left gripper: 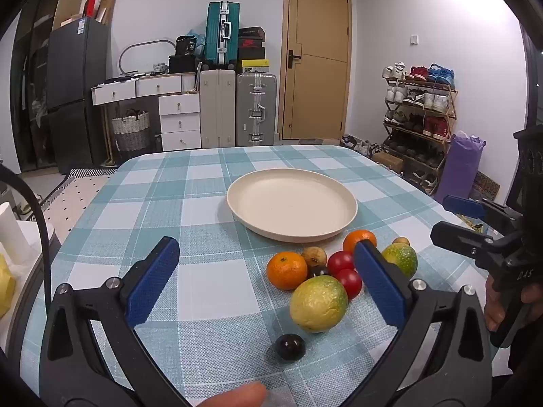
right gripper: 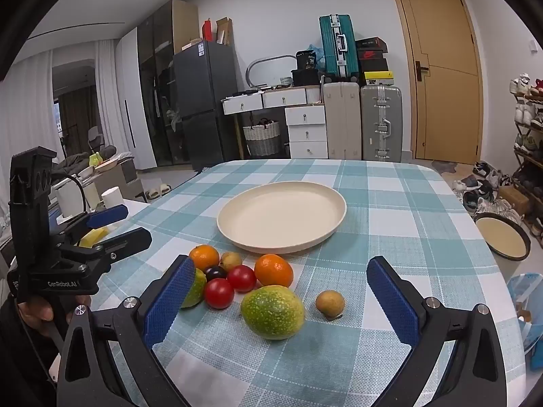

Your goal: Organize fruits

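Both pairs of jaws stand wide apart and hold nothing. The left gripper (left gripper: pixel 268 288) hangs low over the checked tablecloth (left gripper: pixel 210 183), its fingers either side of a yellow-green mango (left gripper: pixel 319 303) whose long axis tilts up toward the right. A dark plum (left gripper: pixel 290 347) lies just in front of it.

The right gripper (right gripper: pixel 281 300) frames a greener mango (right gripper: pixel 272 312) lying lengthwise across the view, beside a small brown fruit (right gripper: pixel 330 303). Behind these cluster two oranges (right gripper: pixel 273 270), two tomatoes (right gripper: pixel 219 293) and another dark plum (right gripper: pixel 216 272), all near the cream plate (right gripper: pixel 281 216), which holds no fruit.

Only the left view shows the near plum; only the right view shows a round tray (right gripper: pixel 502 240) off the table's edge. Each gripper is held level, aimed at the plate.
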A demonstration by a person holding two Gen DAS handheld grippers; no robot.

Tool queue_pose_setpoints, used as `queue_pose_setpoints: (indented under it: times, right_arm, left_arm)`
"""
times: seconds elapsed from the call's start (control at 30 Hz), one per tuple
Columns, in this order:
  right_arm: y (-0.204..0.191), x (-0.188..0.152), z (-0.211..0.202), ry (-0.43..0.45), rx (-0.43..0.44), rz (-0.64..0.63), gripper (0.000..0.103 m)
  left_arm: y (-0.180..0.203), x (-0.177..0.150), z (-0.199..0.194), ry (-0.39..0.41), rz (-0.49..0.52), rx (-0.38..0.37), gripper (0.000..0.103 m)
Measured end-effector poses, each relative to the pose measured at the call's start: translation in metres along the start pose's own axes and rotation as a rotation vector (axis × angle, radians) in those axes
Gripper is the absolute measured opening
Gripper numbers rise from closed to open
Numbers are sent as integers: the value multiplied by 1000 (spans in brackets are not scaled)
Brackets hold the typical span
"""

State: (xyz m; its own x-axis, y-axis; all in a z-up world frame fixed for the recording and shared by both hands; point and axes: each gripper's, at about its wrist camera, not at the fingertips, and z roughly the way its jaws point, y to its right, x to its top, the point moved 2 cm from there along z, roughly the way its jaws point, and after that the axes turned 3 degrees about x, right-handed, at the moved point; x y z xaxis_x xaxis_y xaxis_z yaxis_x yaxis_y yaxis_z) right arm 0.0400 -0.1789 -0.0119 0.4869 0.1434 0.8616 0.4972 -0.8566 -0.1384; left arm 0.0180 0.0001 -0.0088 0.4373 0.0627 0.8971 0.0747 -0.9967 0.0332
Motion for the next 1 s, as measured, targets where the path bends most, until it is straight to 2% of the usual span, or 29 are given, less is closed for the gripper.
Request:
queue_pose_setpoints:
  times: [0.3, 1.0]
  right_arm:
    - [-1, 0, 2, 0, 1, -4, 103]
    - [-1, -1, 3, -4, -4, -8, 103]
  left_arm:
    - [1, 3, 0, 8, 5, 32, 102]
    - [1, 0, 2, 5, 10, 25, 102]
